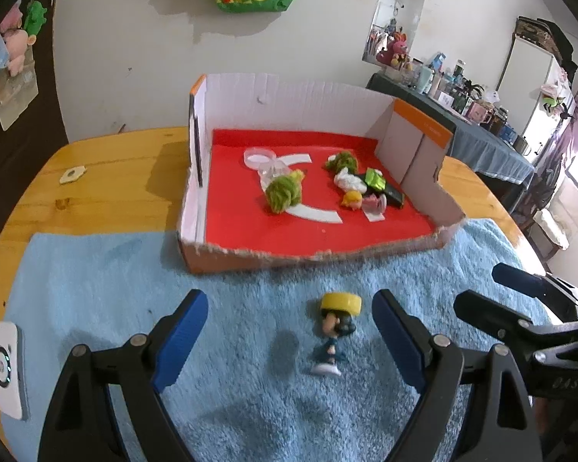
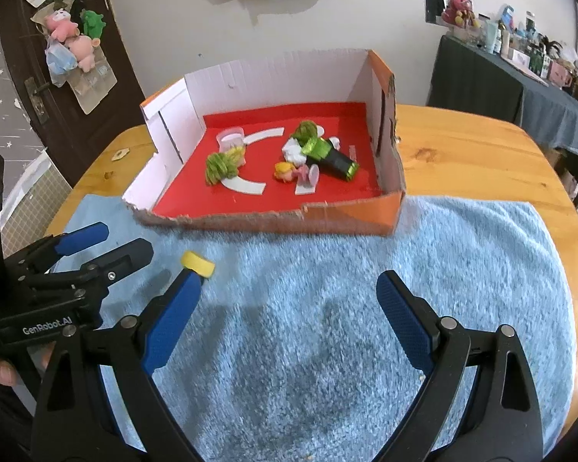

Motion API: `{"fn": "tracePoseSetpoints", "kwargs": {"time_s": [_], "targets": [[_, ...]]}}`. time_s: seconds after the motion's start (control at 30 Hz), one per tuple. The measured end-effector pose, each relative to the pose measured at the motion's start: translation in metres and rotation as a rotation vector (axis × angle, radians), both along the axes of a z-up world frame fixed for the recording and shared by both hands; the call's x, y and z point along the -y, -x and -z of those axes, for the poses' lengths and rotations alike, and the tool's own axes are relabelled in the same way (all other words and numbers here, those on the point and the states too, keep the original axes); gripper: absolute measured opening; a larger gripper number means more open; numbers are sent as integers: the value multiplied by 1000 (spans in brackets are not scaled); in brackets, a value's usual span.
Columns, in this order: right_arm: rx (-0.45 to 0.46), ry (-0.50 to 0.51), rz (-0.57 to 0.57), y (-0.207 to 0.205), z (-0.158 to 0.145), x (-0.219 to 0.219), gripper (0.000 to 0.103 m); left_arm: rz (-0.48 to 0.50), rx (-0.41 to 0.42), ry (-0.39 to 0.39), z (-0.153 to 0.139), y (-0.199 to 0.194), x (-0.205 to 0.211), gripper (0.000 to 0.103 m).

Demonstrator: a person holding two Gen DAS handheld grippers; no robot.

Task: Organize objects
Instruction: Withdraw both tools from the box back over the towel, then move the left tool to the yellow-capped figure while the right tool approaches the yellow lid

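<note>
One small figurine with a yellow cap (image 1: 333, 337) is left standing on the blue towel (image 1: 96, 288), in front of the cardboard box (image 1: 273, 100) where the other toys are already gathered. The left gripper (image 1: 291, 331) is held wide open around it, nothing gripped; the right gripper (image 2: 289, 323) is spread equally wide and empty over bare towel. A lower approach and a closing of the left jaws seem called for. "GenRobot.AI" is read on the left gripper's body.
</note>
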State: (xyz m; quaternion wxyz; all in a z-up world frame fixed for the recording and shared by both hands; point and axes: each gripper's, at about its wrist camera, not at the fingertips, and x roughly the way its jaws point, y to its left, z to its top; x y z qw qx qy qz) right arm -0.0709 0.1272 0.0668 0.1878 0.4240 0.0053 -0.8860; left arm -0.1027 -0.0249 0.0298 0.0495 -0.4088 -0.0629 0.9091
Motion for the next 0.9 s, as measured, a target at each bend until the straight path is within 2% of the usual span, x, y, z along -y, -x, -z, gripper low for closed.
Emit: {"fn": "tracePoseSetpoints", "kwargs": {"time_s": [0.23,0.47,0.7,0.9], "targets": [[7,8,35,-3,8,-10,94,37,38,-9,16,-8,-8,87],[10,-4,27,-1,11,-6,94,65,68,-2,31,-8,-15,70],[24,-2,-27,6,16,14,93,96,75,8,37,-8,-19,59],[58,-18,-101,17,28,43,93,103,74,-2,42,-8,-13,31]]}}
